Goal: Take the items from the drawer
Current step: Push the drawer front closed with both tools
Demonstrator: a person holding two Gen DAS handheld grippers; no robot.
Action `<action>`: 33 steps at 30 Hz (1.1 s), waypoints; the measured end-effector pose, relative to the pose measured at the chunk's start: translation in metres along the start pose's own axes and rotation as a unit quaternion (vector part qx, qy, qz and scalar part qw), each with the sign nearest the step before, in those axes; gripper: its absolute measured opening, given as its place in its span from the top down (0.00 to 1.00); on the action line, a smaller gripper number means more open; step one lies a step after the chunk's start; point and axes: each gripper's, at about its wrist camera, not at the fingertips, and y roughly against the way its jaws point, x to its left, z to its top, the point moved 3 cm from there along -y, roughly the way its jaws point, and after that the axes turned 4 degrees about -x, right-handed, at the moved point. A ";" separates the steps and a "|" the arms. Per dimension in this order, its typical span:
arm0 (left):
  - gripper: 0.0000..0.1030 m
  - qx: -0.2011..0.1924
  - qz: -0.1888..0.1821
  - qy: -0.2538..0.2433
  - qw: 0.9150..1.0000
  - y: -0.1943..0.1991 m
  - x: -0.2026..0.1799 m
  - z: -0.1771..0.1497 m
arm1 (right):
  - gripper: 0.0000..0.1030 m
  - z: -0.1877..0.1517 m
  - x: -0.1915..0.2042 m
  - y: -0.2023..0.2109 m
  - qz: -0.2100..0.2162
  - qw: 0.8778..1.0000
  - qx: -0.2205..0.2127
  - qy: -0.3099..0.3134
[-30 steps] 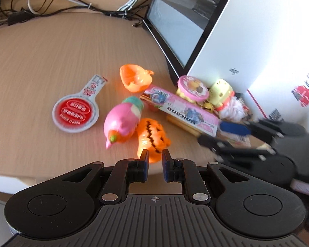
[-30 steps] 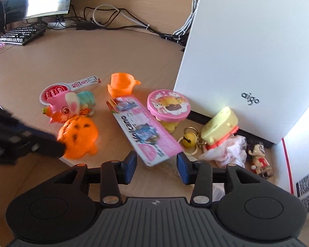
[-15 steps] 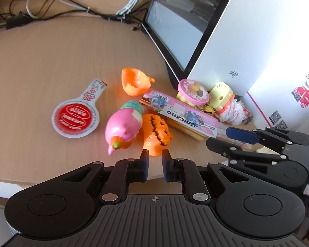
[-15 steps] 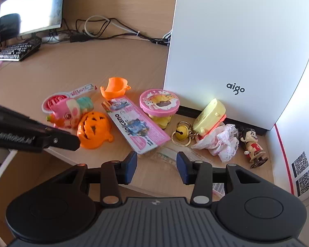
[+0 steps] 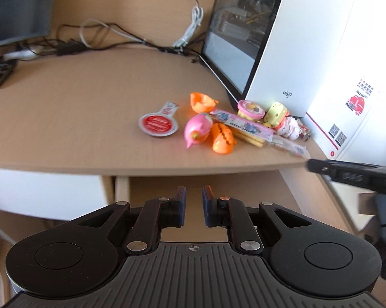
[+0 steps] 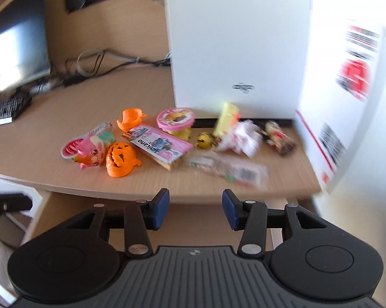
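Toys lie in a cluster on the desk (image 5: 77, 118): a pink creature (image 5: 196, 129), an orange pumpkin (image 5: 222, 138), a pink Volcano box (image 6: 158, 143), a pink-lidded cup (image 6: 176, 120) and a clear snack packet (image 6: 231, 169). Under the desk edge a wooden drawer panel (image 5: 193, 183) shows; its inside is hidden. My left gripper (image 5: 193, 206) hangs in front of that panel, shut to a narrow slit with nothing in it. My right gripper (image 6: 196, 209) is open and empty, below the desk edge near the packet.
A white computer case (image 6: 239, 51) stands behind the toys, with a white carton (image 6: 347, 97) to its right. Cables (image 5: 110, 38), a monitor (image 6: 15, 43) and a keyboard (image 6: 5, 107) are at the back left. The right gripper's finger (image 5: 347, 173) shows in the left view.
Both grippers have pulled back from the toys and dropped below the desk edge. The drawer panel has come into view. No toy has moved.
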 end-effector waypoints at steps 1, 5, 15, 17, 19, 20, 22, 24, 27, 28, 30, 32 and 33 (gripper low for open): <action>0.86 -0.006 0.001 -0.002 1.000 0.008 0.000 -0.006 | 0.53 -0.003 -0.001 0.011 -0.002 1.000 -0.007 -0.007; 0.85 -0.025 -0.002 -0.016 1.000 0.034 -0.003 -0.031 | 0.41 -0.019 0.001 0.060 -0.020 0.999 -0.045 -0.011; 0.85 -0.008 0.005 -0.022 1.000 0.071 -0.025 -0.106 | 0.37 -0.087 0.004 0.126 -0.047 0.998 -0.051 -0.009; 0.85 -0.002 0.015 -0.028 0.999 0.075 -0.032 -0.120 | 0.37 -0.101 -0.001 0.131 -0.044 0.998 -0.037 -0.012; 0.85 -0.001 0.027 -0.039 0.999 0.079 -0.040 -0.134 | 0.37 -0.116 -0.007 0.135 -0.037 0.999 -0.017 -0.010; 0.85 -0.002 0.031 -0.045 0.999 0.081 -0.045 -0.140 | 0.37 -0.124 -0.010 0.138 -0.033 0.999 -0.010 -0.008; 0.85 -0.008 0.042 -0.060 0.997 0.084 -0.057 -0.153 | 0.37 -0.142 -0.018 0.143 -0.031 1.000 -0.003 -0.006; 0.85 -0.011 0.045 -0.067 0.997 0.083 -0.068 -0.167 | 0.37 -0.162 -0.027 0.146 -0.027 1.000 0.003 -0.006; 0.82 -0.011 0.048 -0.076 0.996 0.074 -0.080 -0.186 | 0.37 -0.192 -0.037 0.141 -0.023 1.000 0.007 0.000; 0.82 -0.011 0.049 -0.075 0.996 0.069 -0.083 -0.191 | 0.37 -0.201 -0.038 0.137 -0.030 1.000 0.005 0.002; 0.82 -0.033 0.055 -0.086 0.994 0.064 -0.087 -0.200 | 0.37 -0.215 -0.041 0.130 -0.046 0.999 0.004 -0.011; 0.82 -0.038 0.066 -0.098 0.992 0.053 -0.090 -0.210 | 0.36 -0.228 -0.039 0.121 -0.056 0.998 -0.004 -0.005; 0.82 -0.039 0.068 -0.092 0.993 0.048 -0.089 -0.214 | 0.36 -0.233 -0.036 0.116 -0.068 0.998 -0.008 0.009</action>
